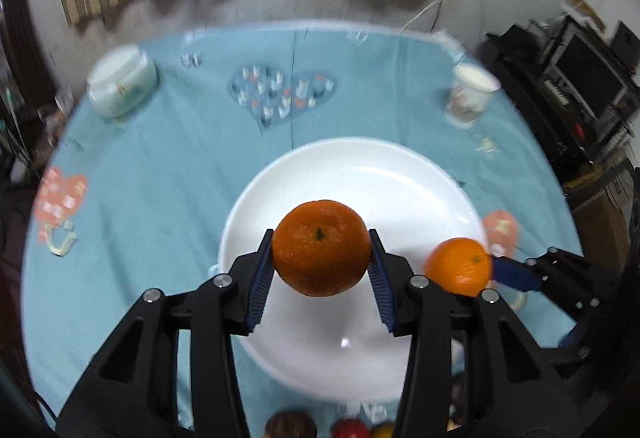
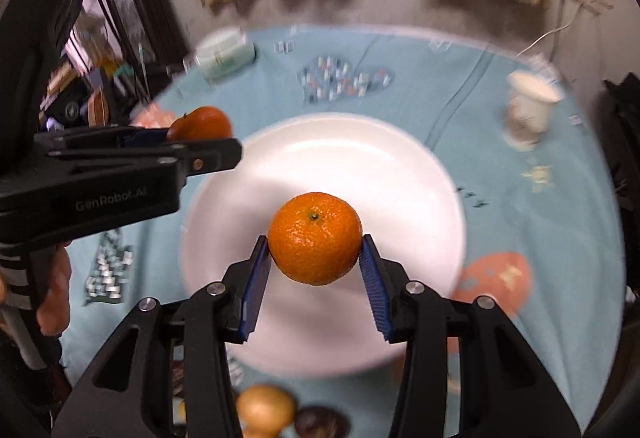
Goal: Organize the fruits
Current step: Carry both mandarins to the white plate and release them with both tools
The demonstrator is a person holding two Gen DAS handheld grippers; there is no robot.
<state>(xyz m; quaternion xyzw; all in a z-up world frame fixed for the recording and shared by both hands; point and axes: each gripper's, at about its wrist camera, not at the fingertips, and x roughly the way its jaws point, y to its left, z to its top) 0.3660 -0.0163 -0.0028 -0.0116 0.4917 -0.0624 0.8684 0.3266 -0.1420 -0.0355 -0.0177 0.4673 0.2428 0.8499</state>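
Observation:
My left gripper is shut on a darker orange tangerine, its blue pads pressed on both sides, and holds it in the air above a large white plate. My right gripper is shut on a brighter tangerine above the same plate. In the left wrist view the right gripper's tangerine shows at the plate's right rim. In the right wrist view the left gripper's tangerine shows at the plate's left rim. The plate has nothing on it.
The round table has a light blue cloth with heart patches. A white lidded tub stands far left, a patterned cup far right. More fruit lies at the near edge. A hand holds the left gripper.

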